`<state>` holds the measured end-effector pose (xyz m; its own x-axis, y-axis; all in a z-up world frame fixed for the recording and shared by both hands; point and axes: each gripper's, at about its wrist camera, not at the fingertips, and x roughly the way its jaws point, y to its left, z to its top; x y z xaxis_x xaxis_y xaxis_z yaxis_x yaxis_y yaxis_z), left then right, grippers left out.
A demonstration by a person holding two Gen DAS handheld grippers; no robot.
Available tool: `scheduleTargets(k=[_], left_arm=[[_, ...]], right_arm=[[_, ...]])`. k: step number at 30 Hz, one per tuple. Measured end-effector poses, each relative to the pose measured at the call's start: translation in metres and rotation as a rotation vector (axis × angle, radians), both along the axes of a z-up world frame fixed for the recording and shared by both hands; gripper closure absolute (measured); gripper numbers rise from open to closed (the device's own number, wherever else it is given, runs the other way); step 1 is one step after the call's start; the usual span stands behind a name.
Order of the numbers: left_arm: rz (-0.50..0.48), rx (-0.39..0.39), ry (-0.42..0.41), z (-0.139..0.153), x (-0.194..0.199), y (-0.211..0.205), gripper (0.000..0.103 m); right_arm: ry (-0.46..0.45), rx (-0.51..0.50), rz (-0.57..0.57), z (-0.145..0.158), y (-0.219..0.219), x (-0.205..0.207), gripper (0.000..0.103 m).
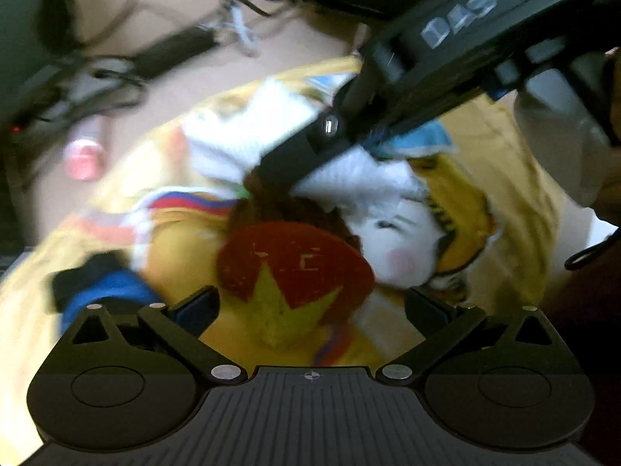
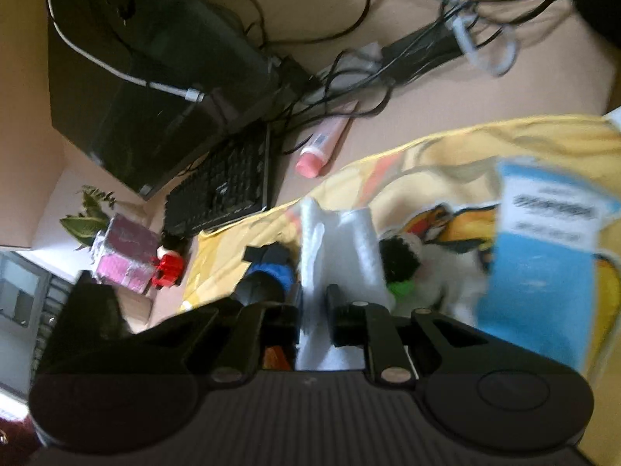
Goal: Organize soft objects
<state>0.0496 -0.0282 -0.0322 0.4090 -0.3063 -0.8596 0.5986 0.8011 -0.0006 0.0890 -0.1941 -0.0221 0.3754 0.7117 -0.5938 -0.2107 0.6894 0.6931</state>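
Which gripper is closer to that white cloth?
Right. The right gripper is shut on the white cloth. The left gripper is open, apart from it over a red toy.

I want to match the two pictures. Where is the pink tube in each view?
Left wrist view: the pink tube lies blurred at the left edge, on the bare table beside the yellow cloth.
Right wrist view: the pink tube lies above the middle, right of the keyboard.
Shared landmark: the yellow cloth, its edge just beside the tube.
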Motion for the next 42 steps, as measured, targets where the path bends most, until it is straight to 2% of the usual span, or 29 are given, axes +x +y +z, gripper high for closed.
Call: scheduleTargets(k=[3, 7, 9, 13, 15, 18, 22, 27, 29, 30, 31, 34, 38, 39, 41, 42], left_arm=[[0.06, 0.049, -0.073, 0.016, -0.009, 0.015, 0.0], [0.057, -0.028, -0.113, 0.035, -0.016, 0.018, 0.0], [0.026, -0.048, -0.127, 0.033, -0.015, 0.01, 0.0], [0.009, 0.069, -0.213, 0.016, -0.008, -0.009, 0.0], [0.009, 0.08, -0.225, 0.011, -0.003, -0.009, 0.0], [0.046, 0.054, -0.196, 0.005, 0.007, -0.002, 0.0], [0.088, 0.028, -0.15, -0.001, 0.019, 0.007, 0.0], [0.069, 0.028, -0.134, -0.003, 0.016, 0.007, 0.0], [0.062, 0.021, -0.127, -0.004, 0.014, 0.007, 0.0], [0.06, 0.019, -0.122, -0.006, 0.014, 0.006, 0.0], [0.061, 0.017, -0.117, -0.008, 0.015, 0.005, 0.0], [0.065, 0.009, -0.1, -0.012, 0.014, 0.004, 0.0], [0.073, -0.002, -0.084, -0.014, 0.013, 0.003, 0.0], [0.077, -0.006, -0.083, -0.013, 0.013, 0.003, 0.0], [0.089, -0.017, -0.082, -0.012, 0.011, 0.004, 0.0], [0.095, -0.027, -0.076, -0.011, 0.01, 0.005, 0.0]], right_arm=[[-0.03, -0.008, 0.03, 0.002, 0.018, 0.008, 0.087], [-0.038, -0.014, 0.064, 0.0, 0.036, 0.024, 0.087], [-0.041, -0.019, 0.076, -0.002, 0.044, 0.034, 0.088], [-0.065, -0.05, 0.056, 0.005, 0.049, 0.048, 0.088], [-0.088, -0.026, 0.031, 0.013, 0.041, 0.049, 0.088], [-0.111, 0.028, -0.002, 0.027, 0.026, 0.043, 0.088], [-0.059, 0.149, 0.033, 0.024, 0.019, 0.029, 0.088], [-0.074, -0.029, 0.005, 0.007, 0.023, 0.024, 0.087], [-0.123, -0.061, 0.011, 0.016, 0.025, 0.027, 0.067], [-0.147, -0.086, 0.012, 0.02, 0.028, 0.031, 0.045], [-0.168, -0.115, 0.012, 0.022, 0.031, 0.037, 0.035], [-0.191, -0.196, 0.027, 0.024, 0.044, 0.063, 0.035], [-0.166, -0.303, 0.174, 0.008, 0.08, 0.095, 0.036], [-0.171, -0.338, 0.226, 0.004, 0.09, 0.099, 0.041], [-0.193, -0.403, 0.34, -0.003, 0.11, 0.099, 0.058], [-0.211, -0.429, 0.397, -0.006, 0.118, 0.096, 0.071]])
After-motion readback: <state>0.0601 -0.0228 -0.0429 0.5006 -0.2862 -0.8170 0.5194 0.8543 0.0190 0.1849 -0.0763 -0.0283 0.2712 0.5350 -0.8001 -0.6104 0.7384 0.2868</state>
